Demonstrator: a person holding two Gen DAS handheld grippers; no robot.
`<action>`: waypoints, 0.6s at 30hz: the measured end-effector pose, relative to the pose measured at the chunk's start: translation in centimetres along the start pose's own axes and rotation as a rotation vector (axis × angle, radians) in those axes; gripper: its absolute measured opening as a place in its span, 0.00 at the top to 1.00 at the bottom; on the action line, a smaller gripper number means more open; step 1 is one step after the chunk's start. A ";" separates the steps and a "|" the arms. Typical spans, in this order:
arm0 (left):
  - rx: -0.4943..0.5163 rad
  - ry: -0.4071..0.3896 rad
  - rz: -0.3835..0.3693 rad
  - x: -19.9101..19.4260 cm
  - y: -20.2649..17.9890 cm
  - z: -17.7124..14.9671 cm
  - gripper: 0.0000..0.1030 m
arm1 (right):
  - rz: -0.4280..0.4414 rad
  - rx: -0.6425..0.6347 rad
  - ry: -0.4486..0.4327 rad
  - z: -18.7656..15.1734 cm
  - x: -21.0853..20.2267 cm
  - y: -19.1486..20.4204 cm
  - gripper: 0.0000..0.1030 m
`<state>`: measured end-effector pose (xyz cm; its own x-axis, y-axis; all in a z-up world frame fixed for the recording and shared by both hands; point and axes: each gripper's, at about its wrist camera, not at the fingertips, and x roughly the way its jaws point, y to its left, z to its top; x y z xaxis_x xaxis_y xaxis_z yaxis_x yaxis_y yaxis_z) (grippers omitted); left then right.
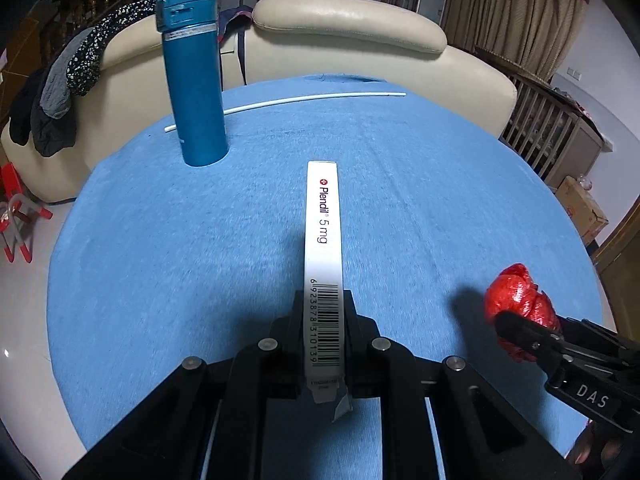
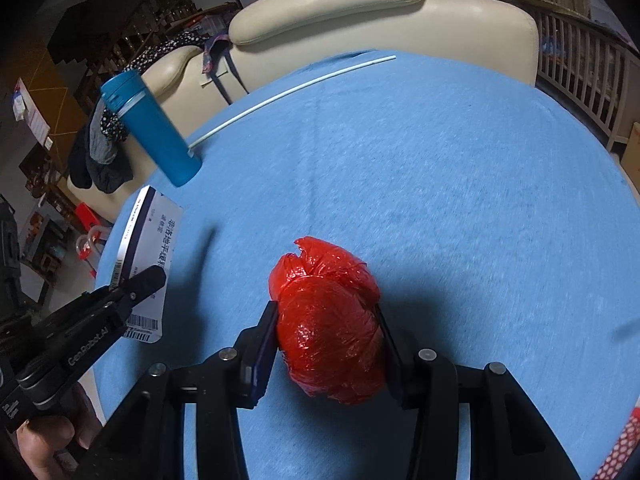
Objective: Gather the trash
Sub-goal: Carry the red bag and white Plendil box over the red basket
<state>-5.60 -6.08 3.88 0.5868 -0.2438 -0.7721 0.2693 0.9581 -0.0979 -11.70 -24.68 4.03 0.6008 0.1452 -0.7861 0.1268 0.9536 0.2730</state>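
My left gripper [image 1: 323,300] is shut on a flat white medicine box [image 1: 323,236], held edge-up above the blue tablecloth [image 1: 200,260]; the box juts forward past the fingers. From the right wrist view the same box [image 2: 150,248] shows its printed face, pinched by the left gripper [image 2: 150,278] at the left. My right gripper [image 2: 326,312] is shut on a crumpled red plastic bag [image 2: 328,320] that bulges between both pads. That red bag [image 1: 518,300] also appears at the lower right of the left wrist view, in the right gripper [image 1: 510,326].
A tall teal flask [image 1: 194,76] stands upright at the far left of the table. A thin white stick [image 1: 288,110] lies across the far edge behind it. A cream sofa [image 1: 352,28] with draped clothes [image 1: 76,80] sits beyond the table. A cardboard carton [image 1: 582,208] rests on the floor at right.
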 end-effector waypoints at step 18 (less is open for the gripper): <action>0.049 -0.057 -0.079 -4.7 -0.7 -4.2 0.85 | 0.018 0.038 -0.037 -5.0 -3.1 0.5 0.52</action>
<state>-11.69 -4.98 4.93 0.6047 -0.3275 -0.7260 0.3526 0.9274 -0.1247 -17.41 -23.37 3.85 0.6323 0.1518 -0.7597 0.1446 0.9402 0.3083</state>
